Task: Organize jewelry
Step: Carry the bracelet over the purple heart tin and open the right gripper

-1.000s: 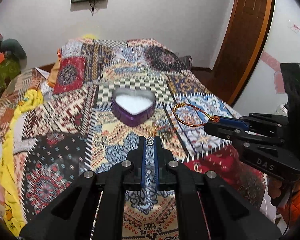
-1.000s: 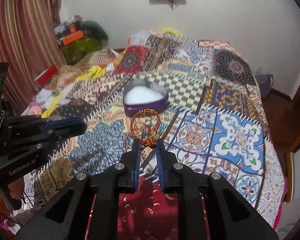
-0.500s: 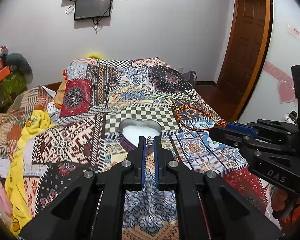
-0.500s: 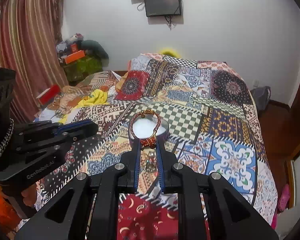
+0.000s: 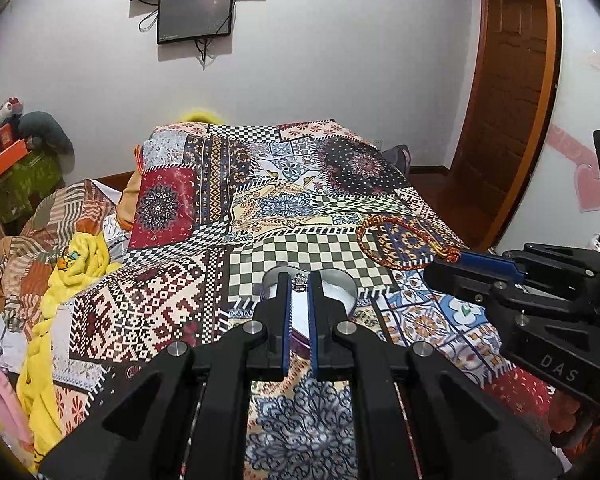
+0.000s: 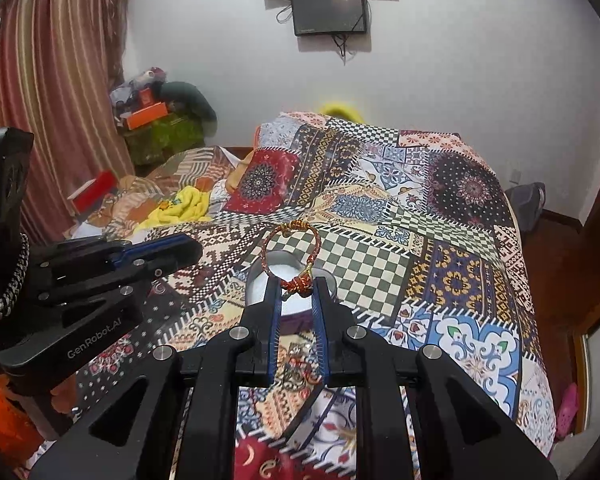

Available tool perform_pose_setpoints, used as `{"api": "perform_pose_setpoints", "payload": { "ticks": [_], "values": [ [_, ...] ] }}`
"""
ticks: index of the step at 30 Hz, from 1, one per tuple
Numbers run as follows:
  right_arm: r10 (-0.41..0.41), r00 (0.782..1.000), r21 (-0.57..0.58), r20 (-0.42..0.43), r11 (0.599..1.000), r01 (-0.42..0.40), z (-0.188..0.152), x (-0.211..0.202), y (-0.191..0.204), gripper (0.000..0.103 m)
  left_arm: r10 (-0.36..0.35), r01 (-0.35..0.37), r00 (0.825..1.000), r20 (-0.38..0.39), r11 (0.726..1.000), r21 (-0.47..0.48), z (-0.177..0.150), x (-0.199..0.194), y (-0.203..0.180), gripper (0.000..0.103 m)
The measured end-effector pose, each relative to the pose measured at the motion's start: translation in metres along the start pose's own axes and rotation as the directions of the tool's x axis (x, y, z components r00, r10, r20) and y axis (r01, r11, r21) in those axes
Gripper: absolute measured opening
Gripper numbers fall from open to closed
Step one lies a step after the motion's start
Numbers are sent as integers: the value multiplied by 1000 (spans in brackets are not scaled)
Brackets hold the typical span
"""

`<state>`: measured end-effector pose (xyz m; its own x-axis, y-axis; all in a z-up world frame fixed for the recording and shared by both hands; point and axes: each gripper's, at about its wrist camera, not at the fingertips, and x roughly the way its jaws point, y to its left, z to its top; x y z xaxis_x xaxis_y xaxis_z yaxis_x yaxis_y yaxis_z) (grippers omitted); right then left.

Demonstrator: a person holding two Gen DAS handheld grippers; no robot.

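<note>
My left gripper (image 5: 299, 280) is shut on a small silver ring (image 5: 299, 277) at its fingertips, held above a purple heart-shaped box (image 5: 340, 288) with a white lining on the patchwork bedspread. My right gripper (image 6: 296, 282) is shut on the knot of a red and gold braided bracelet (image 6: 291, 248), whose loop stands up above the fingertips. The box (image 6: 256, 280) lies just beyond and below the right fingertips. In the left wrist view the right gripper (image 5: 456, 258) comes in from the right with the bracelet (image 5: 400, 242). The left gripper (image 6: 180, 246) shows at the left of the right wrist view.
The patchwork bedspread (image 5: 220, 280) covers the bed. A yellow cloth (image 5: 80, 264) and piled clothes lie on the left side. A wooden door (image 5: 508, 100) stands at the right, screens (image 5: 196, 12) hang on the far wall, and a curtain (image 6: 52, 100) hangs at the left.
Both grippers have risen and tilted up, each still holding its piece. The heart box has dropped lower in both views, now partly behind the fingertips.
</note>
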<state>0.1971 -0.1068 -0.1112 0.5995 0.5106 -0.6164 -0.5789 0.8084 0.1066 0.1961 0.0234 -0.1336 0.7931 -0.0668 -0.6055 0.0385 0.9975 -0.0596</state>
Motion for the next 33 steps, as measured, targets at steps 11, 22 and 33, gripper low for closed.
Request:
{"api": "perform_pose_setpoints", "payload": {
  "ticks": [11,22,33],
  "values": [
    [3,999,-18,-32,1000,-3,5,31,-5,14,-12,11,998,-69,1000,-5,4,44,9,6],
    [67,987,-38,-145,997,-73,3,67,-11,14,-71,71,984,-165,997,-2,1,83,11,6],
    [55,971,-60,-232,996,-71,1,93,-13,14,-91,95,972,-215,995,7,-1,100,11,6]
  ]
}}
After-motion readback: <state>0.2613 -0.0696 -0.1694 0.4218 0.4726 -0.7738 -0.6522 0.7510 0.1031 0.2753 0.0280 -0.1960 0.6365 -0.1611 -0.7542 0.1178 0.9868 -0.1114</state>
